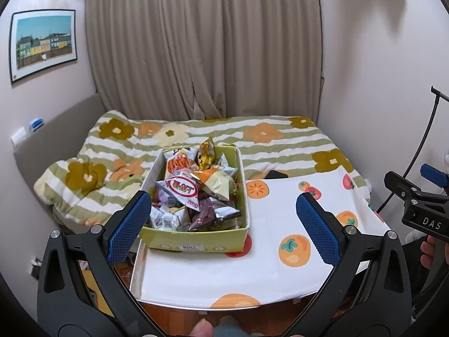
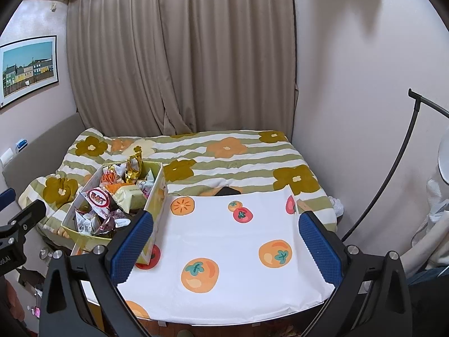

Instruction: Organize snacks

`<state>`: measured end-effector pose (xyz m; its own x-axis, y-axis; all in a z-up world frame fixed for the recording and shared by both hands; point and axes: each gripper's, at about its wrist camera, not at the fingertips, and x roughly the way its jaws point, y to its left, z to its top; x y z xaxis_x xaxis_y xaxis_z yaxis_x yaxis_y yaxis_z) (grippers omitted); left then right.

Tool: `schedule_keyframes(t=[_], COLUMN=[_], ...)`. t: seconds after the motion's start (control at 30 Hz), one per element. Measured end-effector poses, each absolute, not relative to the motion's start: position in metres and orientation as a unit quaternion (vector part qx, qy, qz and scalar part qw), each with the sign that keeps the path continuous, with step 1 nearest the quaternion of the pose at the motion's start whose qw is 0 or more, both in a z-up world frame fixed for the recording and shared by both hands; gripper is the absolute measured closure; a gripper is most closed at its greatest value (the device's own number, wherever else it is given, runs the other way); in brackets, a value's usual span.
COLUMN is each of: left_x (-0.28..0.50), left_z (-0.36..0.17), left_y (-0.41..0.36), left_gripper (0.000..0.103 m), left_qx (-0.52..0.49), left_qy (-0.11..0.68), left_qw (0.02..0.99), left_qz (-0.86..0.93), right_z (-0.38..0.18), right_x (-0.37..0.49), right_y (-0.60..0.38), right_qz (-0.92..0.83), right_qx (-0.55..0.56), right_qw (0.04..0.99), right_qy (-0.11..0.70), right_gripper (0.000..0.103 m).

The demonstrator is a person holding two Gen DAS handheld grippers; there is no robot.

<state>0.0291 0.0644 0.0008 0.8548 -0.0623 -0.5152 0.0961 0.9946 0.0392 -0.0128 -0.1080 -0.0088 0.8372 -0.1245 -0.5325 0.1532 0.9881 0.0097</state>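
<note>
Both grippers, left (image 1: 221, 224) and right (image 2: 226, 241), gape wide, empty; snack box (image 1: 196, 237) ahead of left one.

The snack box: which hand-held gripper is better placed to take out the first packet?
Probably the left hand-held gripper: open, with the snack box straight ahead. For the right hand-held gripper, also open, the box sits off to its left side.

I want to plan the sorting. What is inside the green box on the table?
The green box holds piled snack packets, with a gold bag sticking up at the back. Lower packets and the box bottom are covered.
</note>
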Motion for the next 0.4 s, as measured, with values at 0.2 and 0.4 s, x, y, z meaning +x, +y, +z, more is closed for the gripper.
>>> schedule_keyframes(t=[0.2, 0.4], left_x=[0.0303, 0.0242], left_z=[-0.0017, -0.0025], left_y=[0.0615, 0.0592], left_gripper=[0.001, 0.001], left_qx=[0.035, 0.037], left_qy=[0.266, 0.257], left_qw=[0.963, 0.965], left_qz=[-0.039, -0.032], right_z=[-0.0082, -0.0074], right_x=[-0.0127, -0.0134], right_y=[-0.1072, -0.1072], right_qz=[-0.071, -0.065], right_qx=[0.027, 0.027], right_qw=[0.958, 0.959], right_qy=[0.276, 0.276], right_gripper=[0.0, 0.0])
